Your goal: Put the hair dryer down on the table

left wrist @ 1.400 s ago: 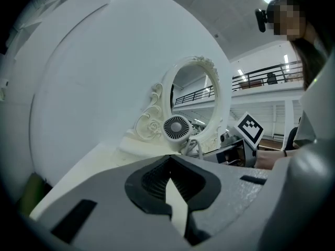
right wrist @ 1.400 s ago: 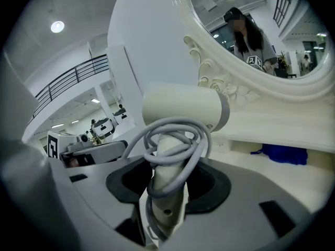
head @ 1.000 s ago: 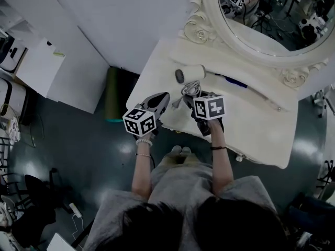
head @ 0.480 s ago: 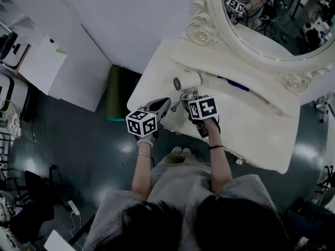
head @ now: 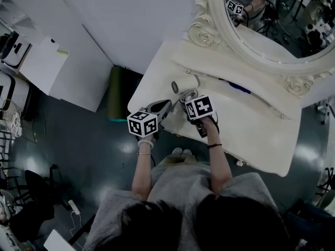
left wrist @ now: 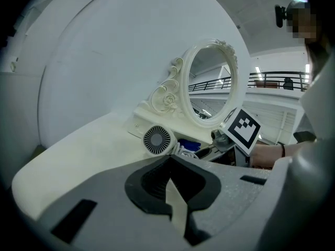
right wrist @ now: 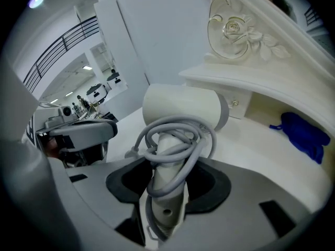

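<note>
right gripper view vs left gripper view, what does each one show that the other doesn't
Only the right gripper view: the right gripper shut on the hair dryer handle, cord looped round it. Only the left gripper view: the dryer's round rear grille, the whole oval mirror, the marker cube, and the left gripper up close, shut and empty. Both: the dryer, the white table, the carved frame and a blue item.

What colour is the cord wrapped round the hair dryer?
Grey. The cord looped round the white hair dryer handle shows best in the right gripper view.
</note>
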A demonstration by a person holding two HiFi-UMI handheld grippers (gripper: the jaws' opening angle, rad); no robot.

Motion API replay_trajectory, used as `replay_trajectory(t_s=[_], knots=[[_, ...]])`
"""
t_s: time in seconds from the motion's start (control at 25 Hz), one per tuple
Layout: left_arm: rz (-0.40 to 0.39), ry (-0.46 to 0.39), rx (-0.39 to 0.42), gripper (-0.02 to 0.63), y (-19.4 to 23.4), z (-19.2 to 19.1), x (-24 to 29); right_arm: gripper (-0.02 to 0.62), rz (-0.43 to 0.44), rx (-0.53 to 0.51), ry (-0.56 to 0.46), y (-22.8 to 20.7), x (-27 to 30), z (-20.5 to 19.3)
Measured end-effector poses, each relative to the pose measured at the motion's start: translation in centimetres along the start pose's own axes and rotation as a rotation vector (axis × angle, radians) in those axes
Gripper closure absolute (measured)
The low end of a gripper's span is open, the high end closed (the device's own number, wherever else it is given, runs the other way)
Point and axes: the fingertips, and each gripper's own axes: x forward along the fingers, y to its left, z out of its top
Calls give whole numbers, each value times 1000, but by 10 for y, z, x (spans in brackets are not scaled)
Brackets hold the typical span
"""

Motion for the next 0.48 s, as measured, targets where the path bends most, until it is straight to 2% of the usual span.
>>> replay_trajectory(t_s=[0.48], knots=[[9, 13, -6, 601, 9, -3, -1, 408, -63, -60, 84, -2, 14, -2]])
